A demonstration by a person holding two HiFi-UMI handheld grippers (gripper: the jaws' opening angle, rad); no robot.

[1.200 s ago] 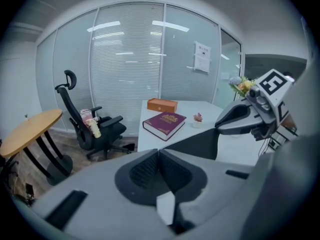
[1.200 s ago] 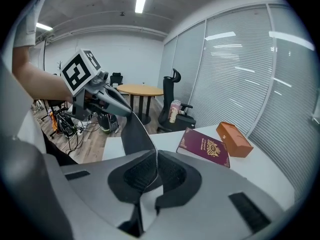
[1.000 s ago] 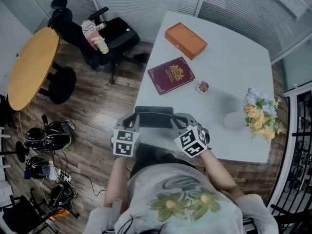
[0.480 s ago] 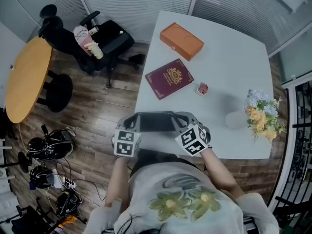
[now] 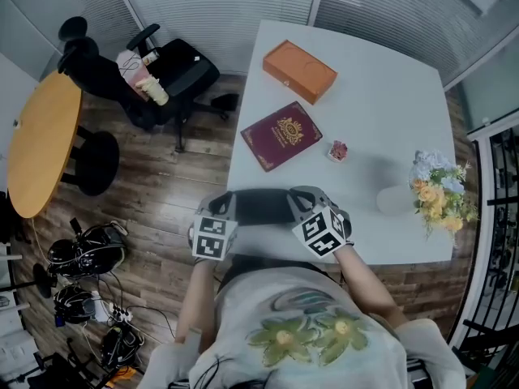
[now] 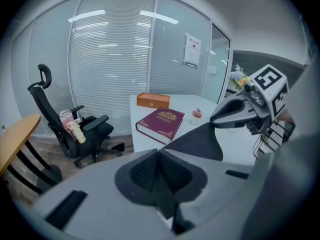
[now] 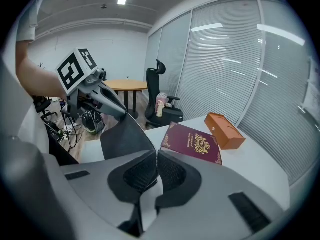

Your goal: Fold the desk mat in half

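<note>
Left gripper point(image 5: 225, 205) and right gripper point(image 5: 299, 198) have both crept a little closer to the maroon book point(image 5: 281, 134) than a second ago. The white table point(image 5: 389, 96) fills the upper right of the head view, and the dark desk mat point(image 5: 259, 205) sits at its lower left edge with the near edge lifted. Each gripper's jaws are pinched tight on a corner of that edge, with the book just above and the orange box point(image 5: 299, 70) further up.

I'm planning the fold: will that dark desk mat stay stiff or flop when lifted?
Probably floppy: the desk mat bends in a curve between the left gripper and right gripper. Likely light, since two small pinches lift its edge.
</note>
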